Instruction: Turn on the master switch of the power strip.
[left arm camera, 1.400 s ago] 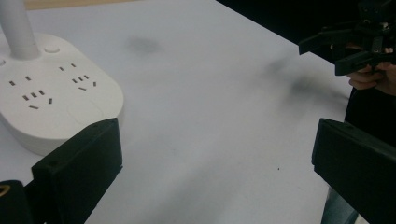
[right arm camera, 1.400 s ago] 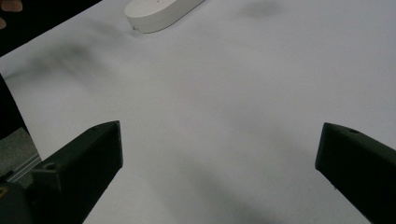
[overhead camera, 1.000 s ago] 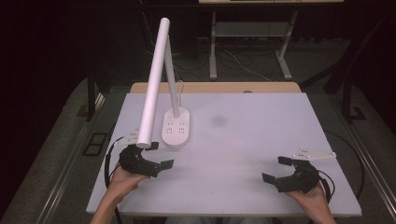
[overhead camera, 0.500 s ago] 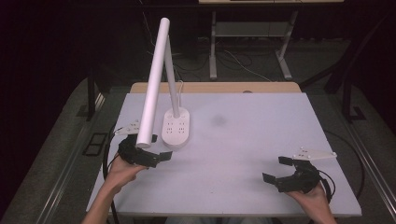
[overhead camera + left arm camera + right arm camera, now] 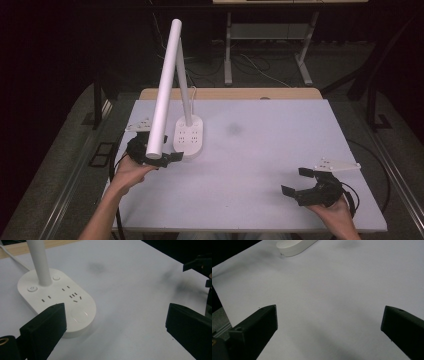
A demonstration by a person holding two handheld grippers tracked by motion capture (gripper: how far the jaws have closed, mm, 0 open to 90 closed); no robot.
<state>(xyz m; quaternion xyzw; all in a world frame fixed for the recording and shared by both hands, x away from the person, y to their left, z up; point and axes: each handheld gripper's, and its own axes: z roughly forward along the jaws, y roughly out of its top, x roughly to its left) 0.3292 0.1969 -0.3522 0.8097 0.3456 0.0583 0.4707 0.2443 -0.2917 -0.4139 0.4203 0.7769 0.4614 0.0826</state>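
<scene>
A white desk lamp stands at the table's left. Its oval base [image 5: 188, 136] carries sockets and buttons, and its long tube head [image 5: 166, 82] slants down toward me. My left gripper [image 5: 167, 159] is open just in front of the base, under the tip of the tube. In the left gripper view the base [image 5: 57, 302] and the stem [image 5: 40, 262] lie ahead at left, with the left gripper [image 5: 115, 322] holding nothing. My right gripper [image 5: 296, 181] rests open near the front right corner, also holding nothing [image 5: 329, 322].
The white table top [image 5: 270, 145] stretches between the two grippers, with a faint grey smudge [image 5: 234, 129] near its middle. The lamp's cord [image 5: 12, 260] runs off the back edge. A wooden strip [image 5: 230, 93] borders the far side.
My left gripper has moved forward and a little right, up to the front of the lamp base. The right gripper has stayed where it was.
</scene>
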